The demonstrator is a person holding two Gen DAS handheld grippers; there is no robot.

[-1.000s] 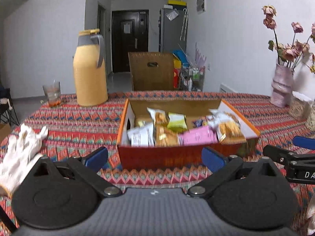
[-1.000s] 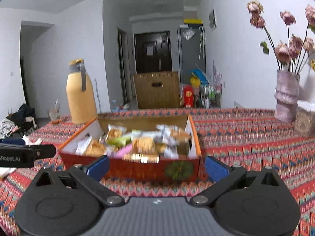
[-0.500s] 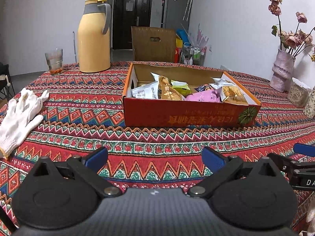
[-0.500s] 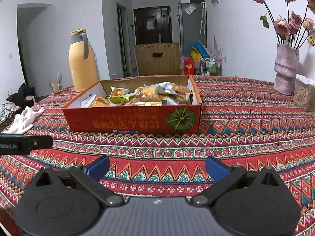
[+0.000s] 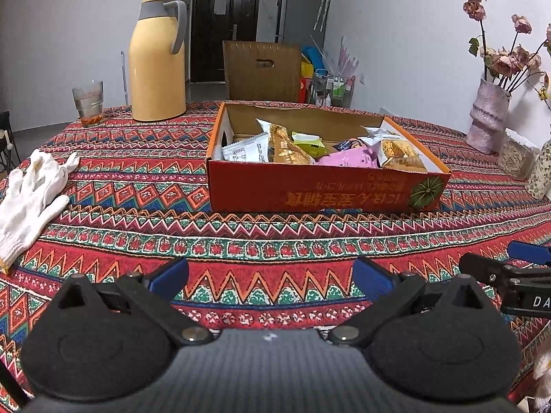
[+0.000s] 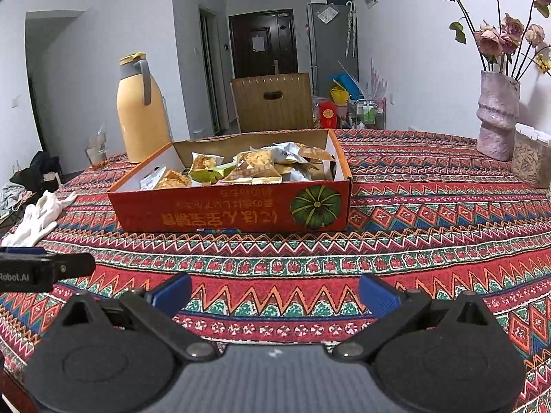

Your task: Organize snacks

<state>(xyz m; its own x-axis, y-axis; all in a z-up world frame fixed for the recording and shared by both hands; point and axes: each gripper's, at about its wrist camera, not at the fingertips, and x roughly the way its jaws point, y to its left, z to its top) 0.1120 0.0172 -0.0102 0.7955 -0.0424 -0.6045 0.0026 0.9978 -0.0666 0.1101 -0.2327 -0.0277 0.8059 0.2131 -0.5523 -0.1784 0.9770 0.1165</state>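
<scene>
An open orange cardboard box (image 5: 310, 194) (image 6: 227, 211) stands mid-table and holds several wrapped snack packets: white (image 5: 246, 149), yellow-green (image 5: 308, 143), pink (image 5: 347, 160) and tan (image 6: 256, 167). My left gripper (image 5: 270, 277) is open and empty, low over the cloth well in front of the box. My right gripper (image 6: 273, 290) is open and empty too, near the table's front edge, to the right of the left one. Each gripper shows at the edge of the other's view.
A yellow thermos jug (image 5: 158, 58) and a glass (image 5: 89, 103) stand at the back left. White gloves (image 5: 29, 196) lie at the left. A vase of dried roses (image 6: 497, 113) and a jar (image 6: 530, 160) stand at the right. A chair back (image 5: 263, 70) is behind the table.
Both grippers have pulled back from the box toward the table's front edge and lowered. The box now looks smaller and farther. Both stayed open.
</scene>
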